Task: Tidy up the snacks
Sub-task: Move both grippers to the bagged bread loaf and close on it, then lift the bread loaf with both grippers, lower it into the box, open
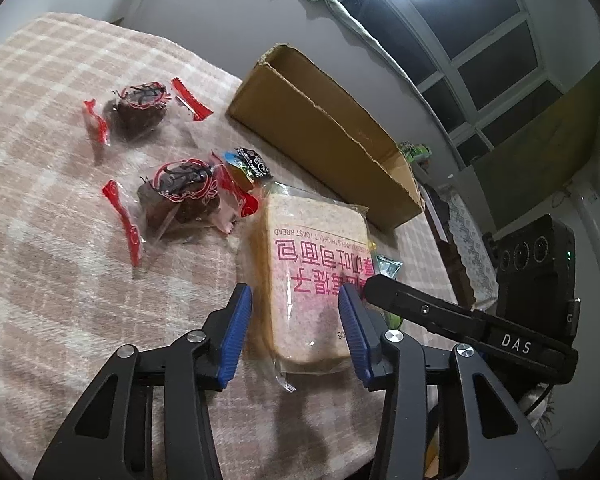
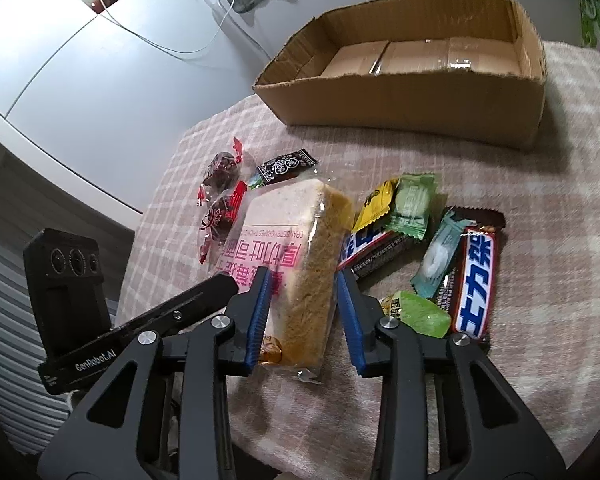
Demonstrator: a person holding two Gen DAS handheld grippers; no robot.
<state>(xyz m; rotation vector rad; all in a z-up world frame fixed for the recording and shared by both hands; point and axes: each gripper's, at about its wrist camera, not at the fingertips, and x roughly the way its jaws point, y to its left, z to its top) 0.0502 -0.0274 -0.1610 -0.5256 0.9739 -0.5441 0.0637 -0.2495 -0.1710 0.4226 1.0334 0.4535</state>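
Note:
A wrapped pack of toast bread (image 1: 312,264) with pink print lies on the checked cloth (image 1: 60,240), tilted so its crust side (image 2: 312,280) faces the right wrist view. My right gripper (image 2: 303,276) straddles that thick edge, blue pads against the wrapper on both sides. Its upper finger (image 1: 384,286) rests on the pack's right edge. My left gripper (image 1: 294,294) hovers over the printed face with a gap at its left pad, casting a shadow on the bread. An empty cardboard box (image 2: 400,108) stands behind the snacks.
Two dark cakes in red wrappers (image 1: 140,112) (image 1: 180,196) and a black sachet (image 1: 254,162) lie left of the bread. Right of it lie two chocolate bars (image 2: 476,280) (image 2: 376,252) and several small candies (image 2: 412,204). The cloth's edge drops off at left (image 2: 148,208).

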